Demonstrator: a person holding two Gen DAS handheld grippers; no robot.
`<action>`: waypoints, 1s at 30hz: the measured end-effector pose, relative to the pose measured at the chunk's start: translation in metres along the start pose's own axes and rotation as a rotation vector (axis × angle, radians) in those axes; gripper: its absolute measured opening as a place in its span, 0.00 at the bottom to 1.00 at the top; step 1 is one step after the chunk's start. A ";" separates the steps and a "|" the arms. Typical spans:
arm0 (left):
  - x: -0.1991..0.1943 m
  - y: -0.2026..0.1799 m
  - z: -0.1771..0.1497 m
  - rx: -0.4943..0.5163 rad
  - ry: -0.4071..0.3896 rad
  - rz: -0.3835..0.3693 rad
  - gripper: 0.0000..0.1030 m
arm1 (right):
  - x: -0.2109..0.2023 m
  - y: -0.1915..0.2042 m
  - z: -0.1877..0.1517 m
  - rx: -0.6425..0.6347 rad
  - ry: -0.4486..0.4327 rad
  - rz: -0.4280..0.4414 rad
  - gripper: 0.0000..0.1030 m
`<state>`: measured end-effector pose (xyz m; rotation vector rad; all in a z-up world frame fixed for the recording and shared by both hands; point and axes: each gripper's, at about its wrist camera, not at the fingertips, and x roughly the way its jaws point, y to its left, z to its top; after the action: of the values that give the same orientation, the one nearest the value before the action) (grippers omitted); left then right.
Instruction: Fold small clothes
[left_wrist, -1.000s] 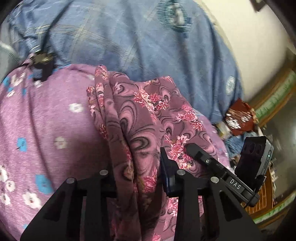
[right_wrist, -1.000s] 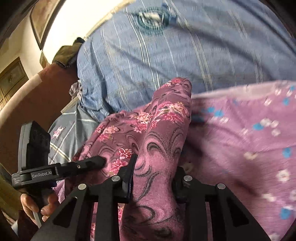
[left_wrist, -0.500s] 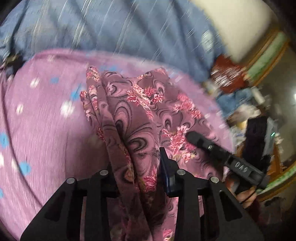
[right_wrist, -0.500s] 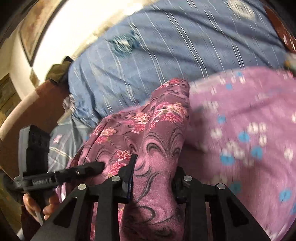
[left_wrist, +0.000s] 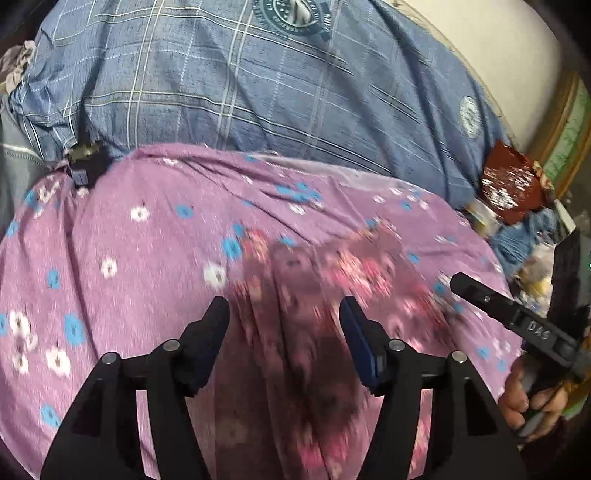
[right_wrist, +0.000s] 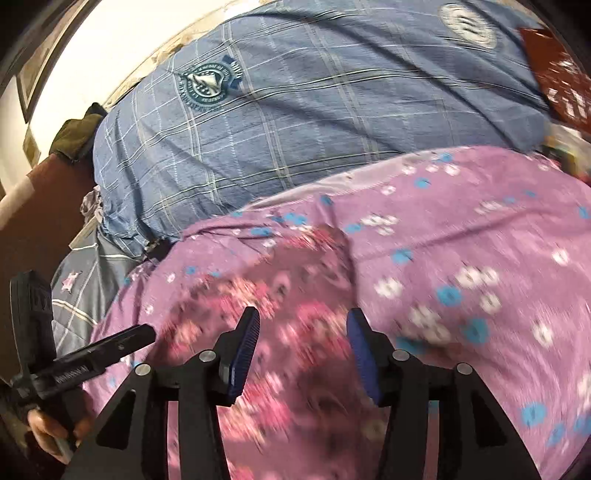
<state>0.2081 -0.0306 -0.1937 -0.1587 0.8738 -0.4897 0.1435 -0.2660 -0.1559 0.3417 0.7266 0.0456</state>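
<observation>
A small mauve garment with pink flowers and dark swirls lies blurred on a lilac flowered sheet. My left gripper is open above the garment, with nothing between its jaws. The right gripper's finger shows at the right of the left wrist view. In the right wrist view the garment lies under my open right gripper, and the left gripper's finger reaches in from the left.
A blue plaid cover with round teal emblems lies behind the sheet, also in the right wrist view. A dark red patterned item and clutter sit at the right. A brown headboard is at the left.
Both grippers have opened and let go of the mauve garment. It has dropped from a raised bunch onto the lilac sheet. Both grippers have drawn back.
</observation>
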 end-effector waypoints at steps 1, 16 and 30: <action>0.011 0.001 0.005 -0.020 0.016 -0.012 0.59 | 0.009 0.003 0.007 0.004 0.018 0.017 0.40; 0.033 0.002 0.006 -0.043 0.076 0.070 0.69 | 0.064 -0.011 0.014 0.082 0.215 0.040 0.38; -0.020 -0.030 -0.101 0.031 0.117 0.229 0.76 | -0.014 -0.013 -0.109 -0.051 0.283 -0.090 0.38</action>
<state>0.1093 -0.0413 -0.2339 -0.0009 0.9850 -0.3006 0.0606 -0.2484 -0.2267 0.2559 1.0189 0.0278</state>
